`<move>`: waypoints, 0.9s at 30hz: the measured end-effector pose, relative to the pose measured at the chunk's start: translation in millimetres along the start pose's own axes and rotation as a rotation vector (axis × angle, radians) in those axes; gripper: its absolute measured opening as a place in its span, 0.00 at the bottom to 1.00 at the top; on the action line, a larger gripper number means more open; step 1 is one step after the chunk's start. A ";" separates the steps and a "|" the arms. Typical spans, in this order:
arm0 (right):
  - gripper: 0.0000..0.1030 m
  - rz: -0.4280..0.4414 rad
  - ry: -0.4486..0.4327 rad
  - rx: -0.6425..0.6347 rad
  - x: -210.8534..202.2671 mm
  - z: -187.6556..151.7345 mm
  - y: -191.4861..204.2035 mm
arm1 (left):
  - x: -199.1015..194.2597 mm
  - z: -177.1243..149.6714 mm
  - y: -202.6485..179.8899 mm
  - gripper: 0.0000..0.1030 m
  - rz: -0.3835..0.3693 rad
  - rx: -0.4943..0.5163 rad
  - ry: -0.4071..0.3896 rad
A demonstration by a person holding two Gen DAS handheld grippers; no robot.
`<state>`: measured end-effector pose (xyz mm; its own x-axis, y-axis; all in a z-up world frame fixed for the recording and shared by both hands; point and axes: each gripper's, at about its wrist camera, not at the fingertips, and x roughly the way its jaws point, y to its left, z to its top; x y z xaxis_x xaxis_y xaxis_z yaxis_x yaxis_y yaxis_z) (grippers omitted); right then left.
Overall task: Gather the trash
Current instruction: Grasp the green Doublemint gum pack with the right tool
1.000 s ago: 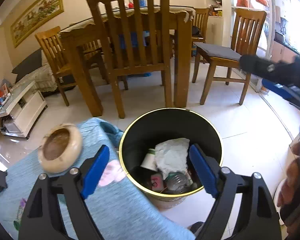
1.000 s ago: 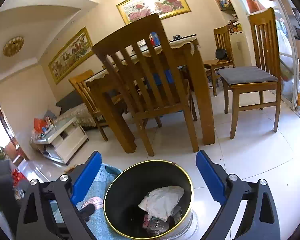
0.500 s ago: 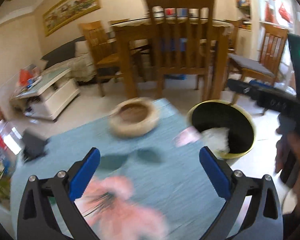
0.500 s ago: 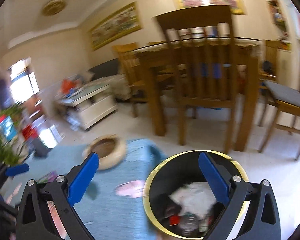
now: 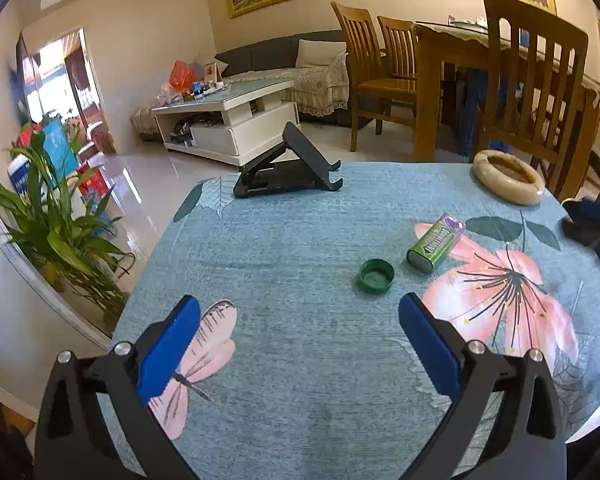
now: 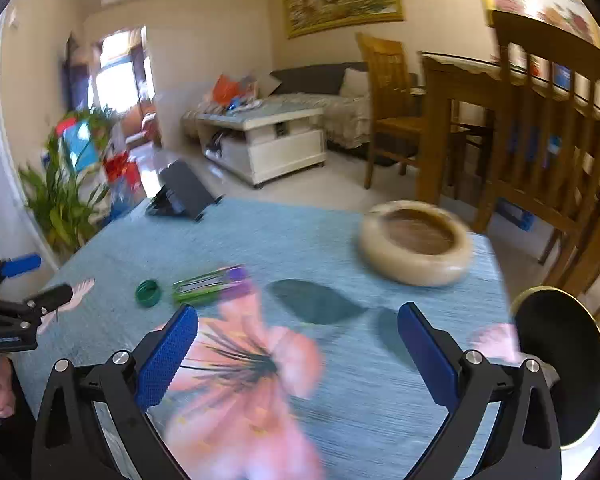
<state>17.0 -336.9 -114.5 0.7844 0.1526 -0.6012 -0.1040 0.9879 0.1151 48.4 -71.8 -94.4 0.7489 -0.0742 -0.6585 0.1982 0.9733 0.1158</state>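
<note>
A green bottle cap [image 5: 375,276] lies on the blue flowered tablecloth [image 5: 300,240], with a green and purple packet [image 5: 434,243] on its side just right of it. My left gripper [image 5: 298,344] hovers open over the cloth, short of the cap, with nothing between its blue pads. The right wrist view is blurred; there the cap [image 6: 148,293] and the packet [image 6: 210,285] sit far left of my right gripper [image 6: 297,350], which is open and empty. The black trash bin [image 6: 560,360] with a gold rim stands past the table's right edge.
A beige ashtray [image 5: 508,176] sits at the far right corner of the table and a black folding stand [image 5: 288,168] at the far edge. Wooden chairs [image 5: 536,92] and a dining table stand behind. A potted plant [image 5: 56,224] is at the left.
Both grippers swung left from above the trash bin to over the table. The cap and the packet came into view; the bin slid out to the right. The left jaws widened a little.
</note>
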 end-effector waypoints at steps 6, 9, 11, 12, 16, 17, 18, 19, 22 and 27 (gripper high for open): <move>0.96 0.122 0.183 0.283 59.6 16.2 22.1 | 1.9 -11.6 13.6 0.97 -0.006 -0.015 -0.020; 0.96 0.022 0.210 0.307 76.1 23.8 41.0 | 8.7 -14.9 23.7 0.97 -0.018 -0.038 -0.015; 0.94 -0.068 0.226 0.282 89.8 28.1 57.5 | 11.6 -16.6 33.1 0.97 -0.024 -0.055 -0.013; 0.86 -0.113 0.232 0.271 95.1 27.2 63.5 | 12.0 -17.5 37.0 0.97 -0.031 -0.065 -0.014; 0.55 -0.116 0.275 0.336 117.8 16.1 63.6 | 11.2 -19.8 51.2 0.97 -0.045 -0.095 -0.029; 0.55 -0.133 0.266 0.326 117.8 16.4 66.3 | 11.5 -19.8 52.7 0.97 -0.046 -0.097 -0.031; 0.55 -0.150 0.271 0.300 119.8 17.0 71.3 | 11.6 -20.4 53.9 0.97 -0.047 -0.097 -0.032; 0.55 -0.163 0.276 0.268 120.7 17.1 75.5 | 12.0 -20.7 54.5 0.97 -0.049 -0.096 -0.032; 0.44 -0.106 0.278 0.239 116.6 15.2 72.8 | 12.3 -21.4 53.9 0.97 -0.052 -0.094 -0.034; 0.30 0.004 0.291 0.200 98.0 4.2 56.4 | 14.5 -19.8 46.3 0.97 -0.053 -0.080 -0.030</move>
<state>90.6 -266.4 -163.6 0.5739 0.1861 -0.7975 0.0383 0.9667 0.2532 55.9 -23.5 -113.4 0.7573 -0.1316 -0.6397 0.1882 0.9819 0.0208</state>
